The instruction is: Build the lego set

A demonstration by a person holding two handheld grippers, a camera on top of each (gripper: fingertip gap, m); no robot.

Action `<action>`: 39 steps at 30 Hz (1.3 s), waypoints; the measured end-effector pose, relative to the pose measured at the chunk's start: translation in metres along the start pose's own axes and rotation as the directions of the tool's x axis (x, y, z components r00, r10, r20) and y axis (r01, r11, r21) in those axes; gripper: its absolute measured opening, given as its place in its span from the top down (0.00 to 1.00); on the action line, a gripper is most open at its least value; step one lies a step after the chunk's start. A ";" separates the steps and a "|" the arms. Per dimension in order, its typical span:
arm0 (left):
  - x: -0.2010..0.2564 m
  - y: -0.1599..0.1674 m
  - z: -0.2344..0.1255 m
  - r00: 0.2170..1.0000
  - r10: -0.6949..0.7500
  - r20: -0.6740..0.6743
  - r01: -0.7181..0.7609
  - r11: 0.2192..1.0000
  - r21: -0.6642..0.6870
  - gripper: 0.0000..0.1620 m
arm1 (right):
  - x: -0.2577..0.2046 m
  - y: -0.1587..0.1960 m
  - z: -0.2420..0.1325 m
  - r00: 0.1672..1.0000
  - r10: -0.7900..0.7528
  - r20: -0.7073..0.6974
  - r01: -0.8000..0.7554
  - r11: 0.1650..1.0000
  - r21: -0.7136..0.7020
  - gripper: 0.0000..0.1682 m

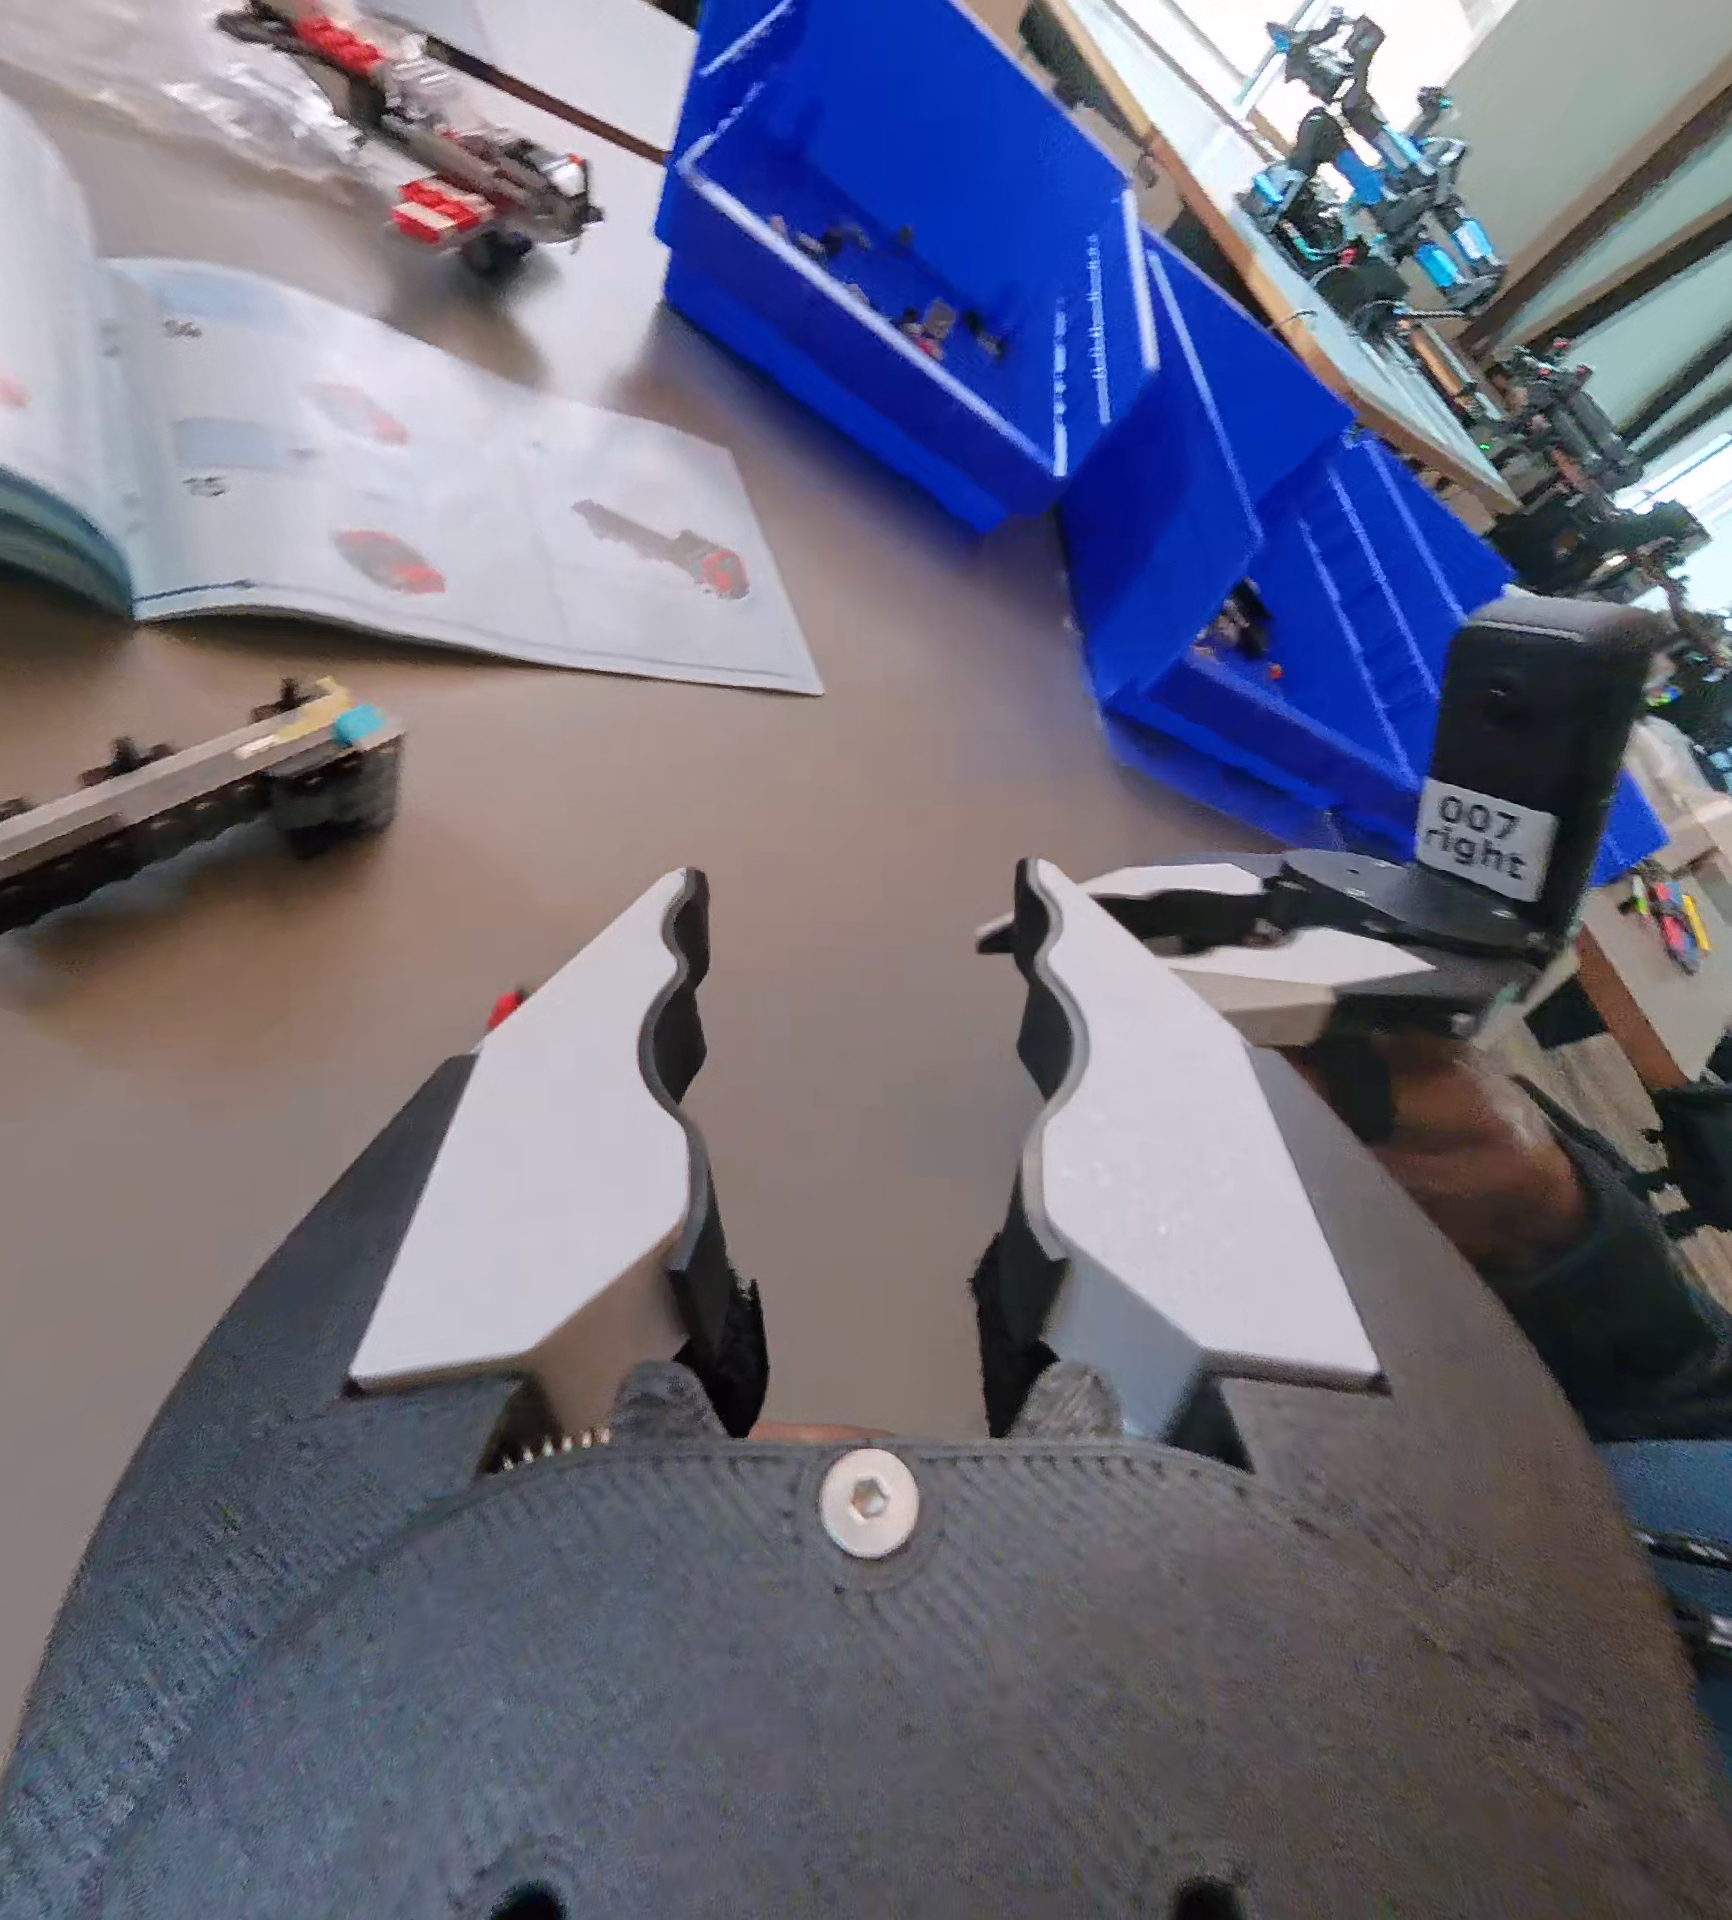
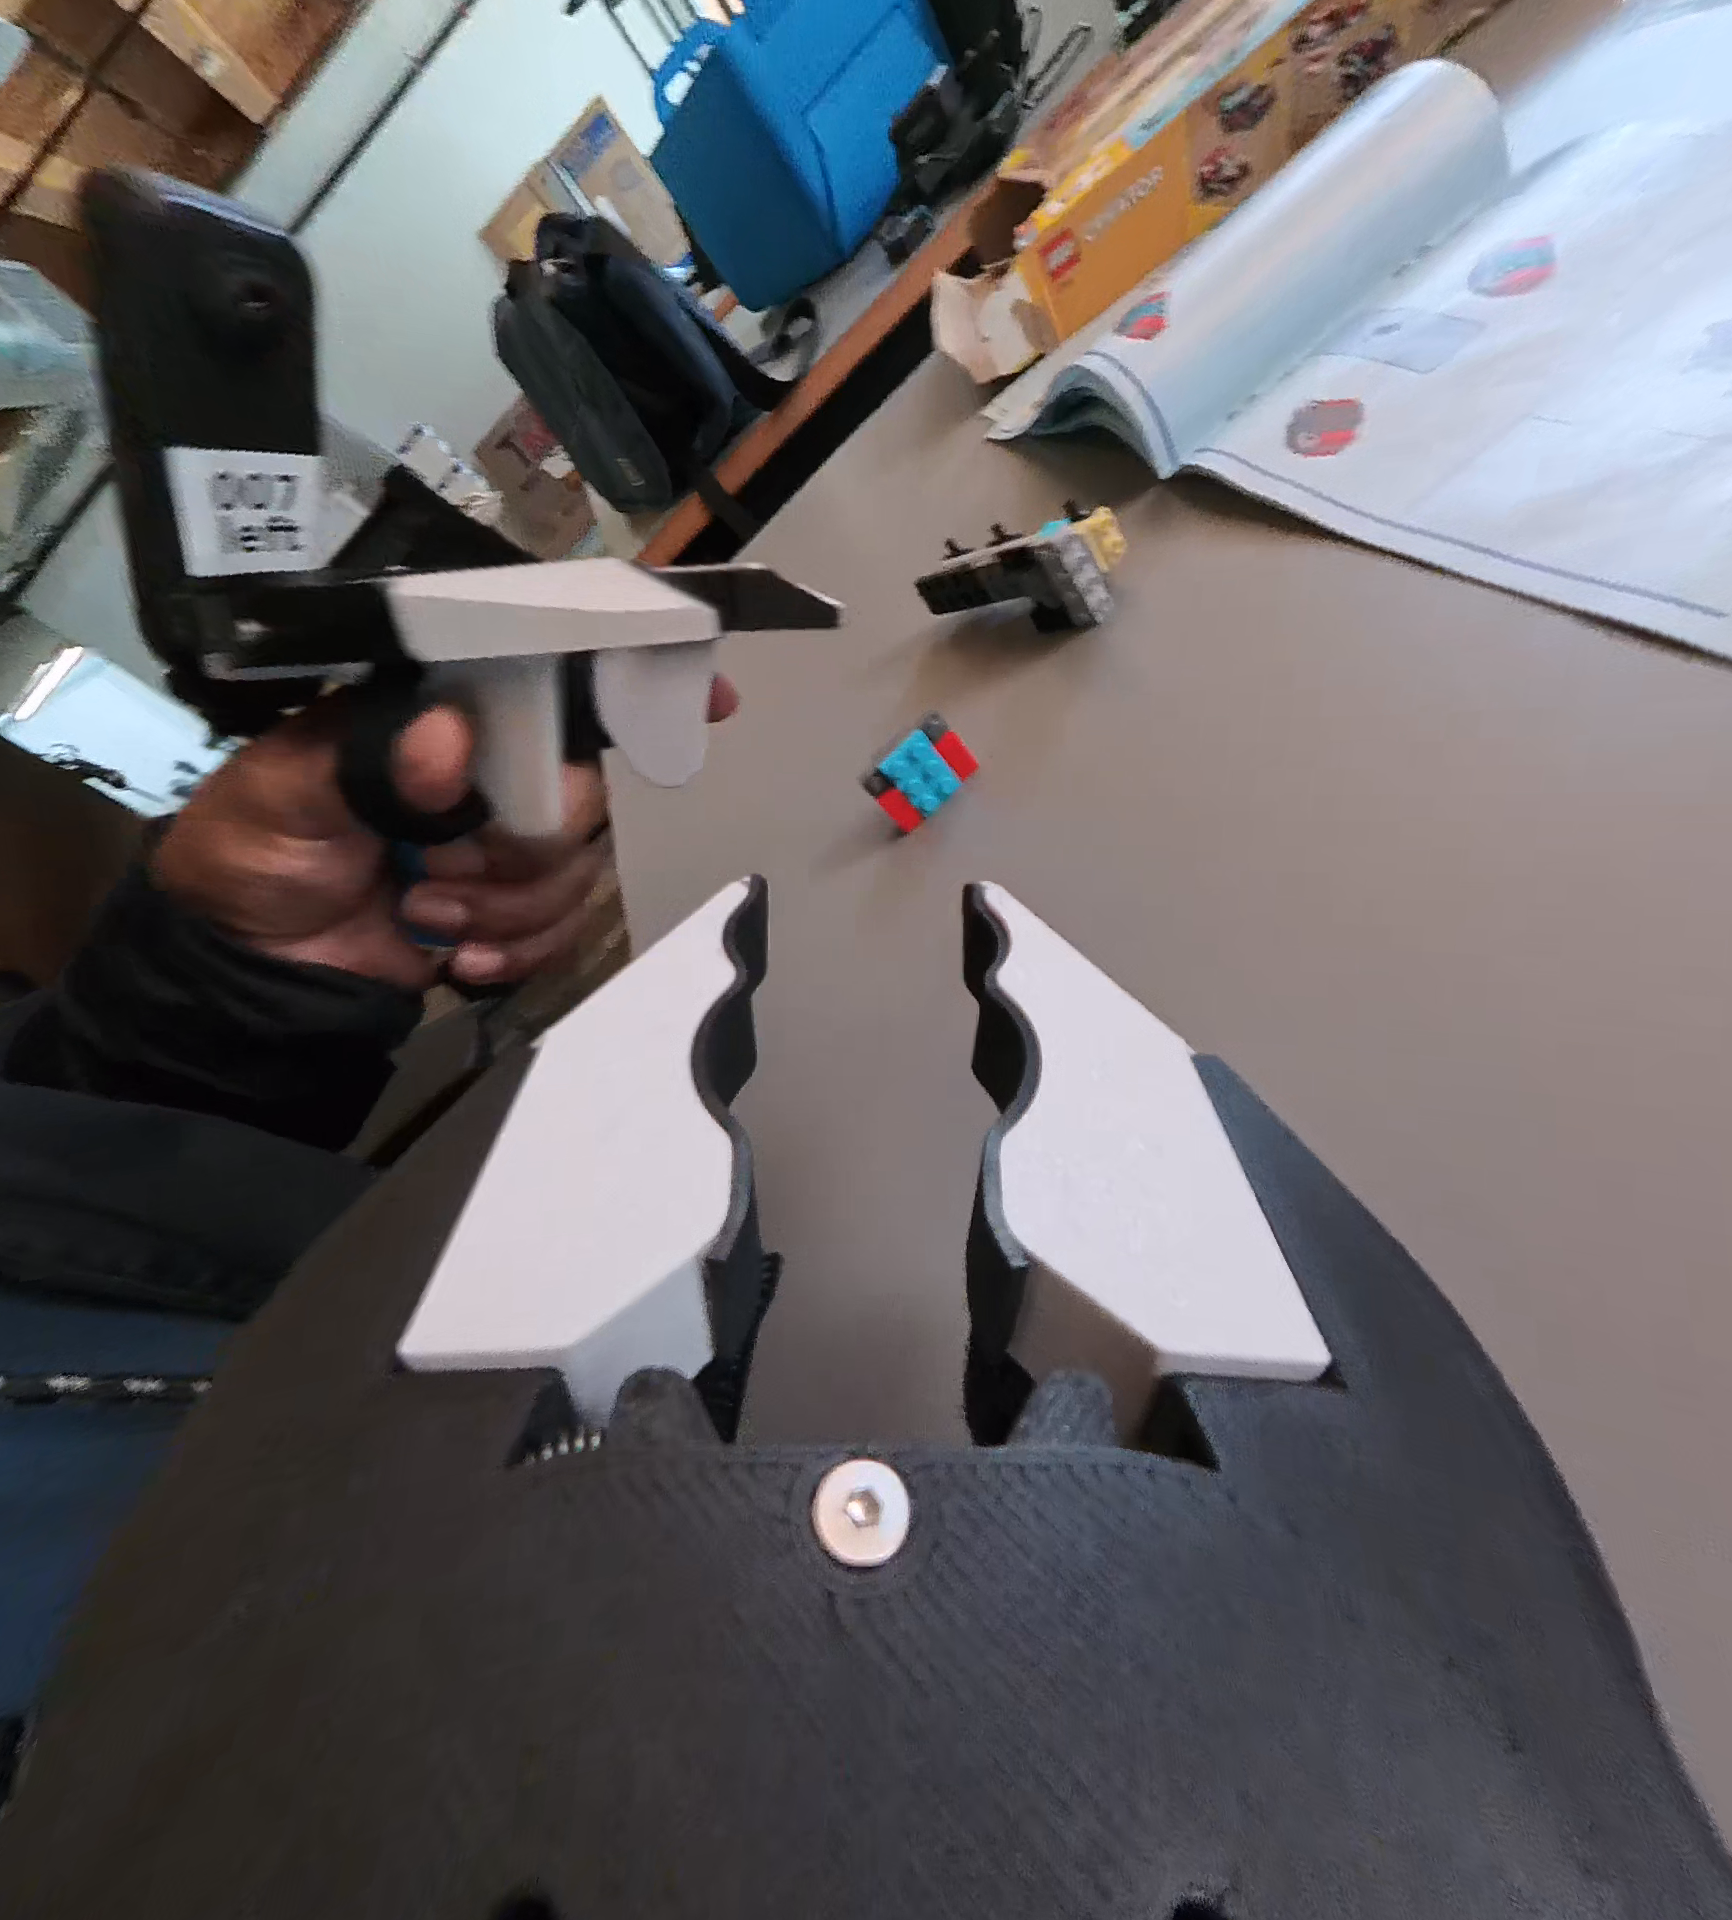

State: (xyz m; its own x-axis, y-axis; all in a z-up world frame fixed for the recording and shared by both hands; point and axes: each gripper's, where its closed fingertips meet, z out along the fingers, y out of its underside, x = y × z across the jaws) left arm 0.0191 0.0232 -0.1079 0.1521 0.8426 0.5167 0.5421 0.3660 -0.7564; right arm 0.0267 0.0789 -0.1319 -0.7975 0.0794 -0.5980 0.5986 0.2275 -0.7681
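Note:
My left gripper (image 1: 857, 904) is open and empty above the brown table. A long grey and black lego beam (image 1: 155, 805) with a teal and yellow end lies to its left. A bit of red brick (image 1: 506, 1006) peeks out behind the left finger. My right gripper (image 2: 864, 899) is open and empty. A small teal, red and grey lego block (image 2: 922, 772) lies on the table just ahead of it. The beam (image 2: 1033, 574) lies farther off. The left gripper (image 2: 789, 603) shows at the left, held by a hand. The right gripper (image 1: 1023, 930) shows behind my right finger in the left wrist view.
An open instruction booklet (image 1: 405, 488) lies at the back left and shows in the right wrist view (image 2: 1516, 416). Blue bins (image 1: 903, 312) with small parts stand at the back right. A partly built red and grey lego model (image 1: 488, 197) lies far back. A cardboard set box (image 2: 1101, 239) is near the table edge. Across from one pair of fingers to the other is roughly 7 centimetres.

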 end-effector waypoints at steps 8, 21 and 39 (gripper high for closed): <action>0.067 -0.008 0.015 0.975 0.004 -0.224 0.000 1.000 0.017 0.57 | 0.062 -0.004 -0.014 0.907 -0.176 -0.382 0.126 0.980 -0.151 0.72; 0.144 0.001 0.014 0.936 0.062 -0.347 -0.059 0.998 0.019 0.53 | 0.093 -0.013 -0.030 0.640 -0.447 -0.625 0.252 0.891 -0.378 0.66; 0.133 0.020 0.010 0.967 0.040 -0.252 -0.044 0.999 -0.013 0.46 | 0.093 -0.037 -0.024 0.299 -0.712 -0.636 0.334 0.702 -0.628 0.65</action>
State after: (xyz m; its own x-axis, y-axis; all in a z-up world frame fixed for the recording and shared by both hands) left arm 0.0420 0.1462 -0.0584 0.3771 0.7294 0.5708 0.5456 0.3230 -0.7733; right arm -0.0712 0.1013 -0.1538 -0.7123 0.4789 0.5130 0.1065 0.7963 -0.5955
